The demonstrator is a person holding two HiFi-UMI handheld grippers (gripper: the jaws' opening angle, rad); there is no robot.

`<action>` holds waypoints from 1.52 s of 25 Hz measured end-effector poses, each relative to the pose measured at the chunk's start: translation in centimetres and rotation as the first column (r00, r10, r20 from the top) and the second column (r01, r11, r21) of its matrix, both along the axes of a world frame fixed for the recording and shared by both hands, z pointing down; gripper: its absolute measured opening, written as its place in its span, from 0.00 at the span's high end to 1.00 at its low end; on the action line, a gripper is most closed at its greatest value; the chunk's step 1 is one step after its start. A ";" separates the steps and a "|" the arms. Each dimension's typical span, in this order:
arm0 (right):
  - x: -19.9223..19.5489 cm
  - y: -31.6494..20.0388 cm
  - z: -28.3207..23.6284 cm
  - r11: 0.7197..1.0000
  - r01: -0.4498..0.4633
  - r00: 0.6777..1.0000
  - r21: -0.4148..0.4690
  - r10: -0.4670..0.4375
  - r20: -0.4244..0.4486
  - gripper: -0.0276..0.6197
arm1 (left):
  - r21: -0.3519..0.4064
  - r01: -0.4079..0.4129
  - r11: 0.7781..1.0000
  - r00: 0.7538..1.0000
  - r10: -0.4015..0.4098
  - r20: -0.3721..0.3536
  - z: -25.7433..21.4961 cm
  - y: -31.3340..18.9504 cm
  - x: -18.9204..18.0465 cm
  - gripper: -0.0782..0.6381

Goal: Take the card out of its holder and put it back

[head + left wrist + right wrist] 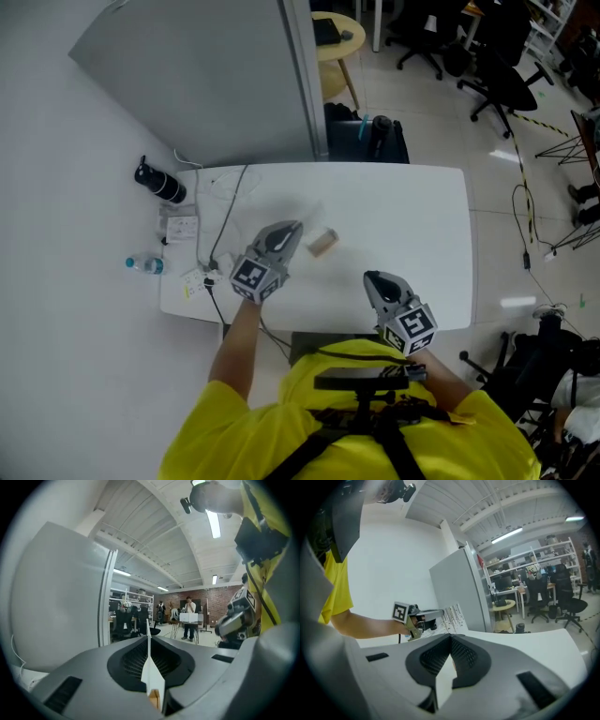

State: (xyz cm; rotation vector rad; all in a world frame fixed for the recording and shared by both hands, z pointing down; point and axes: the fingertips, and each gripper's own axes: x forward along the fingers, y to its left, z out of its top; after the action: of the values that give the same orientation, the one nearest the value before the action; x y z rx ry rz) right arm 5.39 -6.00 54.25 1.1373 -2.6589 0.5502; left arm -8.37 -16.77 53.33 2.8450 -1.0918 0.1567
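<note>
Well, on my screen the left gripper (292, 231) is clenched on the thin white card with black printed lines (452, 615). In the left gripper view I see this card edge-on, and it stands upright in the narrow line where the two black ribbed pads (131, 660) meet. Its top edge rises a little above the fingertips. From the right gripper view the card sticks out past the left fingertips, flat side toward me, over the white table (412, 216).

The small light wooden block holder (322, 243) lies on the table just beside the left fingertips, on their right side. It is between the two grippers and nearer to the left one. I cannot tell whether the card touches the holder.

The right gripper (371, 279) is well apart from the holder, closer to the person in the yellow shirt (281, 412). Its fingers are pressed together at the tips with nothing between them; only the bare table shows in the gap below the pads.
</note>
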 end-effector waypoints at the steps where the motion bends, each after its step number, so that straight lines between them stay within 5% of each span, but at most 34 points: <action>1: 0.2 -0.2 -0.2 1.000 -0.005 1.000 0.004 0.005 0.004 0.95 | 0.013 0.013 1.000 1.000 -0.013 -0.020 -1.8 0.2 0.0 0.87; 14: 2.1 -2.3 -2.6 0.996 -0.040 0.999 0.074 0.039 0.021 0.95 | 0.180 0.142 0.973 0.983 -0.117 -0.143 -18.3 2.8 -0.2 0.87; 38: 2.2 -0.8 -0.7 0.999 -0.018 1.000 0.028 0.018 0.006 0.95 | 0.113 0.142 0.983 0.986 -0.130 -0.107 -15.9 3.2 0.5 0.87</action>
State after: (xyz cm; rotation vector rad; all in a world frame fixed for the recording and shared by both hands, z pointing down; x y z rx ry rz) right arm 7.63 -6.77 53.56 1.1699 -2.6719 0.5210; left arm -7.87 -13.60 37.46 2.8315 -1.3118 -0.0617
